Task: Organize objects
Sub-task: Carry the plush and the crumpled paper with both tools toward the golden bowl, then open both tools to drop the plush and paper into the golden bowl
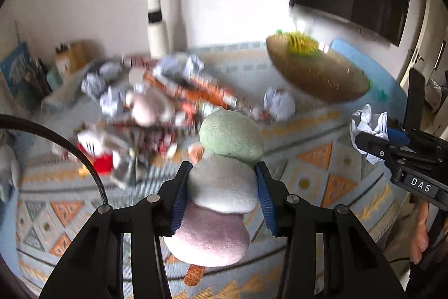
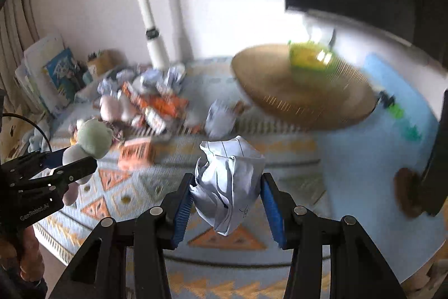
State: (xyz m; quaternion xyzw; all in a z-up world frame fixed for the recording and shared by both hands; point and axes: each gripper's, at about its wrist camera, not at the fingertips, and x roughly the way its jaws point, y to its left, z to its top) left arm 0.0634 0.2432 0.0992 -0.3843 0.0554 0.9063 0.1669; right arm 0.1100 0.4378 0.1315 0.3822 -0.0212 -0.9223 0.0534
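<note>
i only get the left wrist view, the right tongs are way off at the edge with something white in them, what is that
Observer: A crumpled sheet of lined paper, pinched between the right tongs.
Operator: is it off the rug
Observer: Yes, it hangs above the patterned rug, touching nothing below.
Operator: anything else i miss on that side
Observer: A blue mat lies past the rug's edge, under the round wooden table.
</note>
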